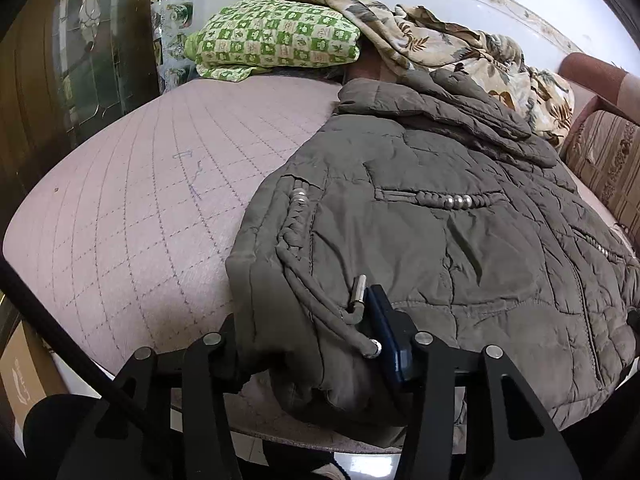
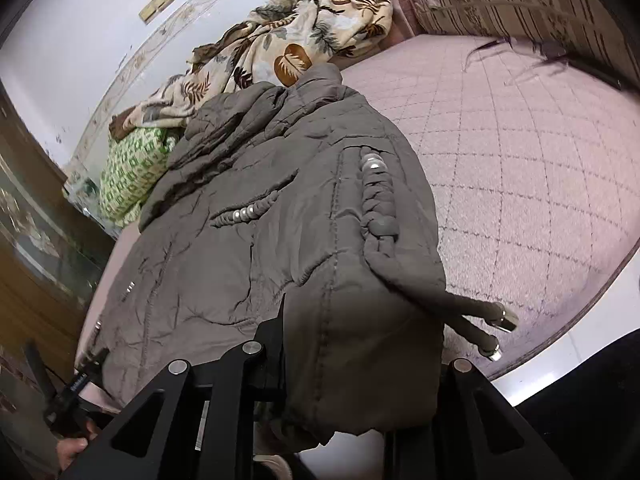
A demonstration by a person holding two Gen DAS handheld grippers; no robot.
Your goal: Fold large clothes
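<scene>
A grey-brown quilted jacket (image 1: 440,240) lies spread on a pink quilted bed (image 1: 140,200), collar toward the far wall. My left gripper (image 1: 308,320) is shut on the jacket's near left hem corner. The bunched fabric fills the gap up to the blue pad (image 1: 386,332), and a metal-tipped drawstring (image 1: 358,294) lies across it. In the right wrist view, my right gripper (image 2: 360,340) is shut on the jacket's (image 2: 280,208) near right hem corner. The cloth hides its right finger. Two drawstring ends (image 2: 500,324) trail onto the bed (image 2: 520,160).
A green checked folded quilt (image 1: 276,40) and a floral blanket (image 1: 460,52) are piled at the far side by the wall. A striped cushion (image 1: 604,168) borders the bed's right. A wooden glass-front cabinet (image 1: 80,60) and a cardboard box (image 1: 28,368) stand left.
</scene>
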